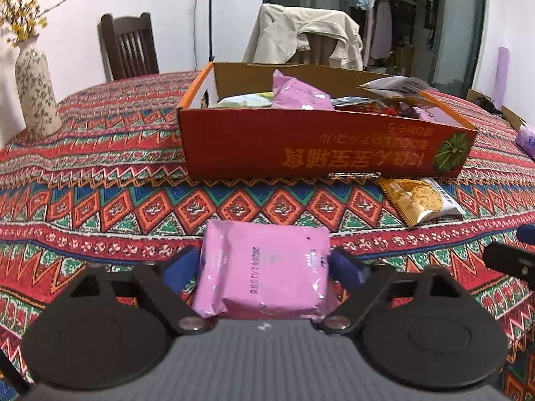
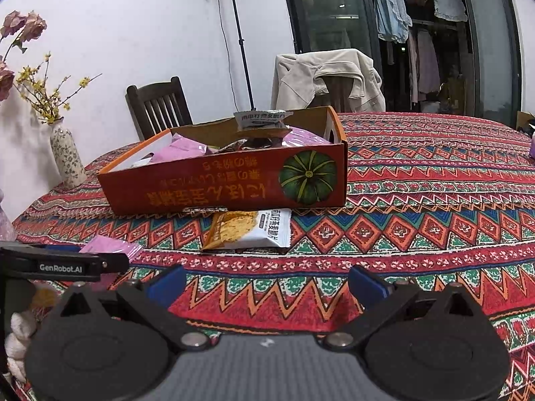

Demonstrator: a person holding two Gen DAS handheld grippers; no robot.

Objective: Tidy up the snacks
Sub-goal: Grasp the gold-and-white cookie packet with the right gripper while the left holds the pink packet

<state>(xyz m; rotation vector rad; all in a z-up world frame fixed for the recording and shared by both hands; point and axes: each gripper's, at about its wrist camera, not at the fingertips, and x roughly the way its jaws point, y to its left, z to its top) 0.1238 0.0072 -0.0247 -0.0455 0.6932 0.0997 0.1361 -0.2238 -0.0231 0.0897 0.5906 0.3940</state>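
My left gripper [image 1: 264,264] is shut on a pink snack packet [image 1: 264,267], its blue pads pressing both sides, low over the patterned tablecloth. The packet also shows in the right wrist view [image 2: 112,249] beside the left gripper's black body. An orange cardboard box [image 1: 321,148] with a pumpkin picture stands ahead, holding several snack packets; it also shows in the right wrist view [image 2: 230,180]. A yellow and white snack packet [image 1: 419,200] lies on the cloth by the box's front right corner, and in the right wrist view [image 2: 249,229] too. My right gripper [image 2: 265,284] is open and empty above the cloth.
A floral vase [image 1: 35,97] with yellow flowers stands at the table's far left. A dark wooden chair [image 1: 128,46] and a chair draped with a beige jacket [image 1: 307,35] stand behind the table. A purple item [image 1: 526,140] lies at the right edge.
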